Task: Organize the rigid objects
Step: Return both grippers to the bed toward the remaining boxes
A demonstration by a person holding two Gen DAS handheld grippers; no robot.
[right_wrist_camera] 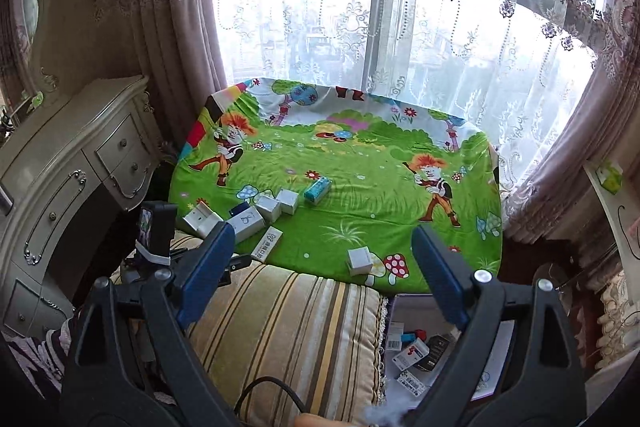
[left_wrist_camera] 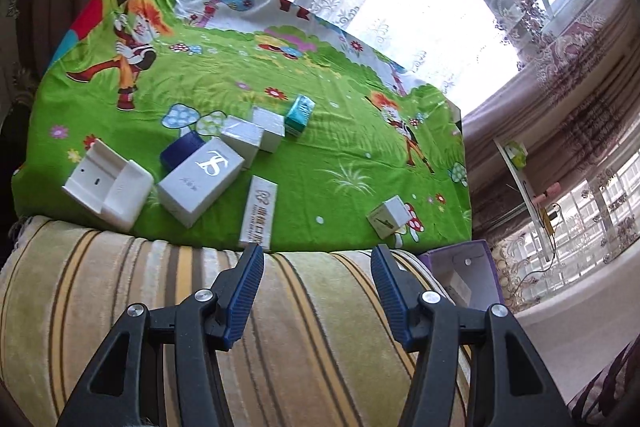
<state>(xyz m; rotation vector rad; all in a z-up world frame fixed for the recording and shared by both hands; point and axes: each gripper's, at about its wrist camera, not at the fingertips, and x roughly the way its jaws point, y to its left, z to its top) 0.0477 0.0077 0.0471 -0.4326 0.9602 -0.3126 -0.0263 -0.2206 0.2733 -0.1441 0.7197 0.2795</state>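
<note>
Several small boxes lie on a table under a green cartoon cloth (left_wrist_camera: 340, 147). On its left sit a white plastic holder (left_wrist_camera: 106, 183), a large white logo box (left_wrist_camera: 200, 187), a dark blue box (left_wrist_camera: 182, 151), a long white box (left_wrist_camera: 259, 213), two white boxes (left_wrist_camera: 242, 137) and a teal box (left_wrist_camera: 299, 115). A small white box (left_wrist_camera: 390, 217) (right_wrist_camera: 359, 259) sits alone near the front edge. My left gripper (left_wrist_camera: 318, 255) hangs open and empty over a striped cushion. My right gripper (right_wrist_camera: 323, 231) stands wide open and empty, raised in front of the table.
A striped cushion (right_wrist_camera: 288, 327) lies between me and the table. Beside it on the right, an open purple box (right_wrist_camera: 390, 311) holds several small packs. A cream dresser (right_wrist_camera: 80, 167) stands left. Lace curtains (right_wrist_camera: 360, 27) cover the window behind. The left tool's black housing (right_wrist_camera: 156, 227) shows at the left.
</note>
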